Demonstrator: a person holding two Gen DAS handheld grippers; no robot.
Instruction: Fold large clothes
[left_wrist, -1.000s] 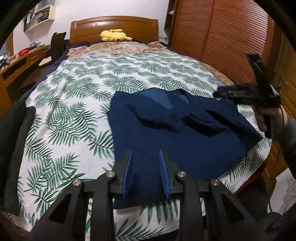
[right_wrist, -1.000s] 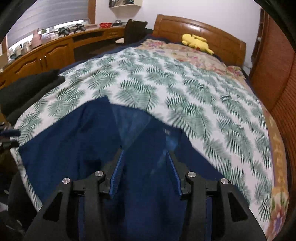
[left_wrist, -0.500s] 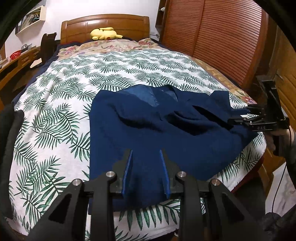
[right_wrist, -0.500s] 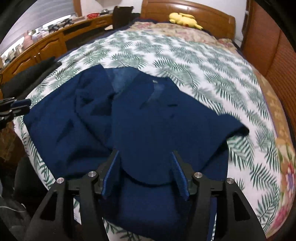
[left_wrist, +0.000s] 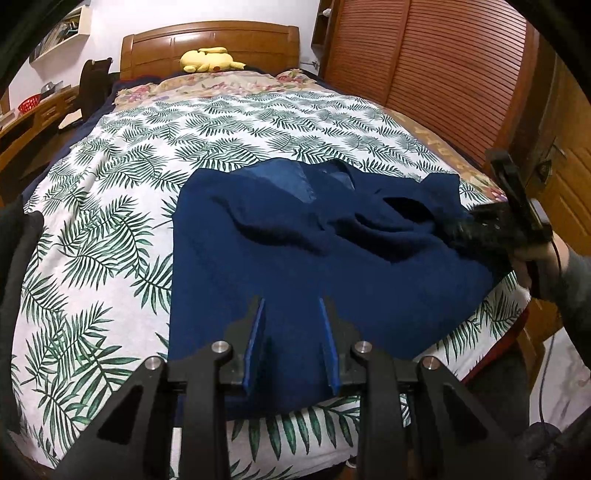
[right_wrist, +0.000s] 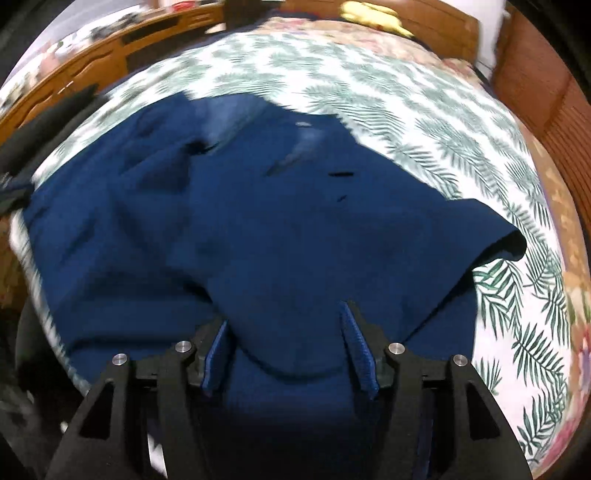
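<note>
Navy garment (left_wrist: 314, 251); white bedspread (left_wrist: 122, 206), green fern print.

The bed (left_wrist: 122, 206) wears a white cover printed with green fern leaves. A navy garment (left_wrist: 314, 251) lies rumpled on its near end, one edge draped over the foot. Floral pillows (left_wrist: 221, 83) sit by the wooden headboard (left_wrist: 207, 40), a yellow plush toy (left_wrist: 210, 59) behind them.

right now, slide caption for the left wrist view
Open left gripper over a rumpled navy garment on a leaf-print bed.
</note>
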